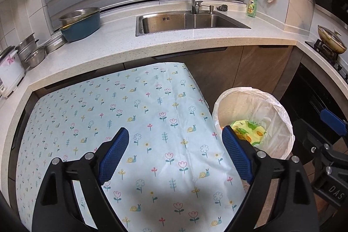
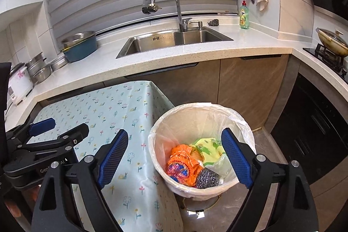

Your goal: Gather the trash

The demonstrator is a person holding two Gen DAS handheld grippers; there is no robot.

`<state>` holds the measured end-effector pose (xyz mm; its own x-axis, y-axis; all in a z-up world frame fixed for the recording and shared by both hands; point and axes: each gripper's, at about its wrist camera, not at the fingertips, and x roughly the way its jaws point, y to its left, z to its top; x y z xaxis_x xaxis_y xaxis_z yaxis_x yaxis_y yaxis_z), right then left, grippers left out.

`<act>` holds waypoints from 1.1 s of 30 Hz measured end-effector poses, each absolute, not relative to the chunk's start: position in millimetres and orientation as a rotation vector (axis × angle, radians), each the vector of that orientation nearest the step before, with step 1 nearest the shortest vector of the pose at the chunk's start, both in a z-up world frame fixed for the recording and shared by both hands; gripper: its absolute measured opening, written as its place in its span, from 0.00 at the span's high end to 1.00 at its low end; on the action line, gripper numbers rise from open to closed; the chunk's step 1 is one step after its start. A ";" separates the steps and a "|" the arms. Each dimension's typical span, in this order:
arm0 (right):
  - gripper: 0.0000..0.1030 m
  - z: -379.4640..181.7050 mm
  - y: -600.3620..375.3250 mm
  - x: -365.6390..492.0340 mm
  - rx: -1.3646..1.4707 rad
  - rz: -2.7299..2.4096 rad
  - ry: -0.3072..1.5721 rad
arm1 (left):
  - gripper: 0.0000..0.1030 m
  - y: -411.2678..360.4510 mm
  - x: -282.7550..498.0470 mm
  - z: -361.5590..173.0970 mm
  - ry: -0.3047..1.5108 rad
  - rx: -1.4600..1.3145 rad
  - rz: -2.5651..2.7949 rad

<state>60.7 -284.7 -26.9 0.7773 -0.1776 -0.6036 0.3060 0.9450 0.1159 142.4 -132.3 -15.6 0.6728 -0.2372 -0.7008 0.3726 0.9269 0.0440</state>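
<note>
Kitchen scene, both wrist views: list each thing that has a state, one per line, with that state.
White-lined round trash bin: uncovered, holding trash.
Orange mesh bag: in the bin.
Yellow-green plastic wrapper: in the bin.
Grey steel scrubber: in the bin.
Left gripper: open, nothing between the jaws.
Right gripper: open, nothing between the jaws.
Chrome faucet: no water running.
Steel sink: no dishes visible.

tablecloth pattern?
Pale blue tablecloth printed with small tulips, leafy sprigs and snails; shows best in the left wrist view.
</note>
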 end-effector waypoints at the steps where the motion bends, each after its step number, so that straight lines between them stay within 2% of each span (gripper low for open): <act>1: 0.18 -26.6 -283.0 58.8 0.209 -0.262 0.632 | 0.17 -130.8 140.5 -15.5 0.758 0.192 -0.341; 5: 0.16 -28.3 -277.4 52.8 0.187 -0.257 0.651 | 0.14 -122.6 133.7 -17.1 0.762 0.188 -0.325; 8: 0.07 -30.4 -273.3 47.6 0.170 -0.254 0.658 | 0.12 -115.7 127.0 -19.2 0.767 0.180 -0.315; 33: 0.07 -50.7 -261.4 8.1 0.115 -0.267 0.676 | 0.10 -109.6 86.4 -29.7 0.754 0.184 -0.275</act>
